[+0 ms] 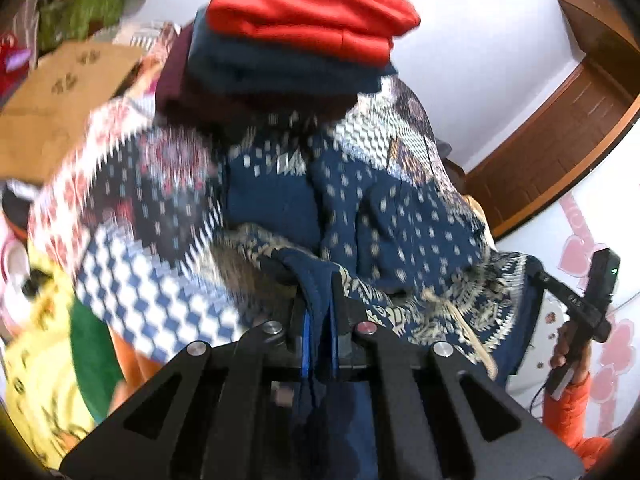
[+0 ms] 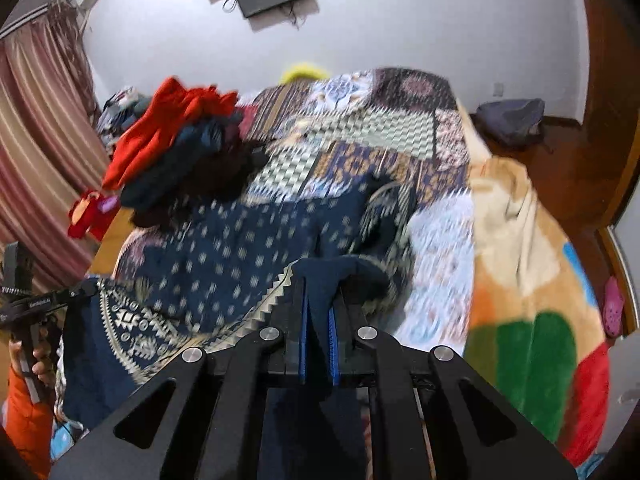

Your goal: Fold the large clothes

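Both tongs [image 1: 320, 304] [image 2: 318, 304] clamped on navy patterned garment [image 2: 224, 232].

Even indoor light is filling both views, leaving the white wall [image 2: 400, 32] bright and casting only soft shadows under the pile of folded clothes [image 1: 296, 48]. Motion blur is smearing the patterned bedcover [image 2: 360, 128] and the blue dotted garment [image 1: 400, 208] – most heavily toward the left in the left wrist view – while the black gripper frames at the bottom are staying sharp. The fisheye lens is bending the wooden door frame [image 1: 560, 128] and the curtain [image 2: 36, 128] into curves, and the corners are darkening to black.
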`<state>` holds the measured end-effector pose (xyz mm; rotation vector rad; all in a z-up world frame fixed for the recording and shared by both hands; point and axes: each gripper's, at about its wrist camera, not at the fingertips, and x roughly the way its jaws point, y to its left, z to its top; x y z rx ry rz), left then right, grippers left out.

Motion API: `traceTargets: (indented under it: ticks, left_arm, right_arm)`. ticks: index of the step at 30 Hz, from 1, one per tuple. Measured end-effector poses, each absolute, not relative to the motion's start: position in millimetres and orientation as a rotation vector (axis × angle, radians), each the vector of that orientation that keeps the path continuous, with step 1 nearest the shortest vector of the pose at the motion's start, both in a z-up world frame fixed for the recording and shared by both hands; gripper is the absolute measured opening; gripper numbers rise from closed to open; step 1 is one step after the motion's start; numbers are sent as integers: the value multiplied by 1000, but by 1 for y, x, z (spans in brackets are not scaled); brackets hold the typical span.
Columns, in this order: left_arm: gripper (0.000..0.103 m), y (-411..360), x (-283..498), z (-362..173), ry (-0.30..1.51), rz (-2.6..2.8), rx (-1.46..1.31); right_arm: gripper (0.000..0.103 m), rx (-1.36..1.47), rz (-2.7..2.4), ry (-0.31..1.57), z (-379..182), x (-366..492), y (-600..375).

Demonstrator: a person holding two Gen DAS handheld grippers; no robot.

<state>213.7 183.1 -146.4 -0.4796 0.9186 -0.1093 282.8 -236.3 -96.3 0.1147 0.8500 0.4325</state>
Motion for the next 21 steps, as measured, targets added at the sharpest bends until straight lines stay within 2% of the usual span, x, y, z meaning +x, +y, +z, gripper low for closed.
traceTargets:
  ticks: [6, 8, 11, 13, 16, 18, 21]
  left_arm:
    - [8, 191, 256, -179, 968, 8, -438]
    - [13, 199, 262, -198, 1009, 38, -444]
    - [30, 205, 267, -228, 1083, 52, -481]
    - [49, 207, 265, -238, 1109, 78, -486]
    - [51, 211, 256, -232, 1112, 85, -487]
    - [51, 214, 250, -224, 1119, 80, -491]
    - [52, 217, 235, -214, 1122, 79, -490]
  right_arm:
    - [8, 55, 334, 915, -137, 309, -237]
    - [8, 49, 325, 945, -152, 314, -238]
    - [9, 45, 332, 952, -155, 313, -242]
    - [14, 34, 340, 966, -149, 312, -241]
    - [28, 22, 349, 995, -139, 304, -244]
    - [42, 34, 353, 994, -135, 299, -247]
    - [47, 56, 359, 983, -132, 285, -255]
